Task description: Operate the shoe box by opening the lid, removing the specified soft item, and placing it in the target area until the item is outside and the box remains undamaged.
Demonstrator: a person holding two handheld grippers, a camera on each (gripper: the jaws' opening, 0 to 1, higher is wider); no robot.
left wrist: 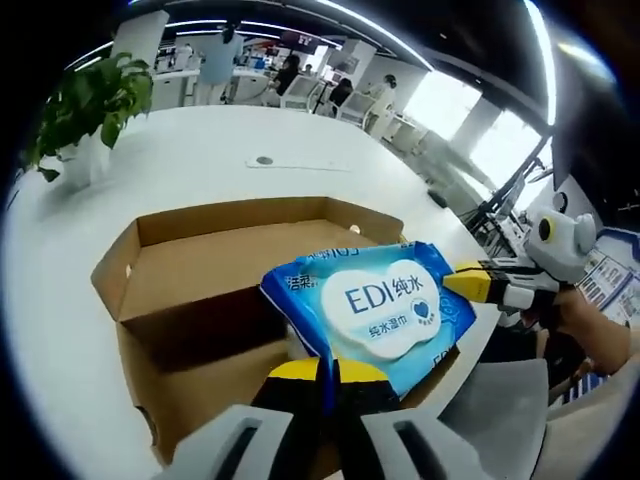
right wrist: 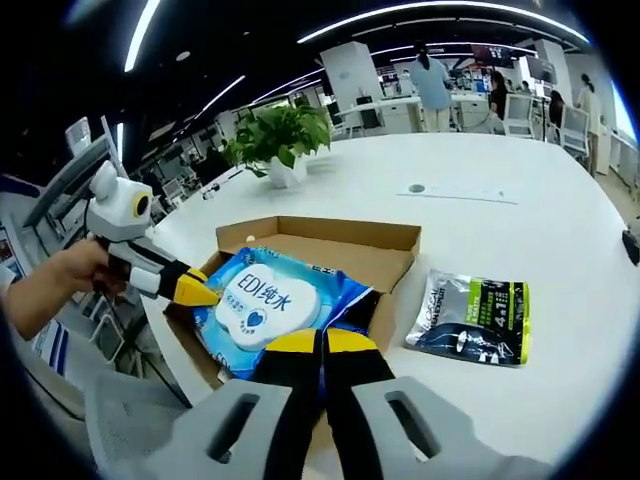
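Left gripper (left wrist: 333,368) fingers closed on one edge of the blue wet wipes pack (left wrist: 375,305), right gripper (right wrist: 322,345) fingers pinching the opposite edge, pack held over the open cardboard shoe box (right wrist: 330,245). Box resting on the white table (right wrist: 520,215); dark-green pouch (right wrist: 472,318) lying beside it, potted plant (right wrist: 280,140) behind.

Wipes pack (left wrist: 375,305) blue, white lid, blue lettering. Shoe box (left wrist: 190,265) plain brown. Tabletop (right wrist: 520,240) white. Pouch (right wrist: 472,318) black-green-white.
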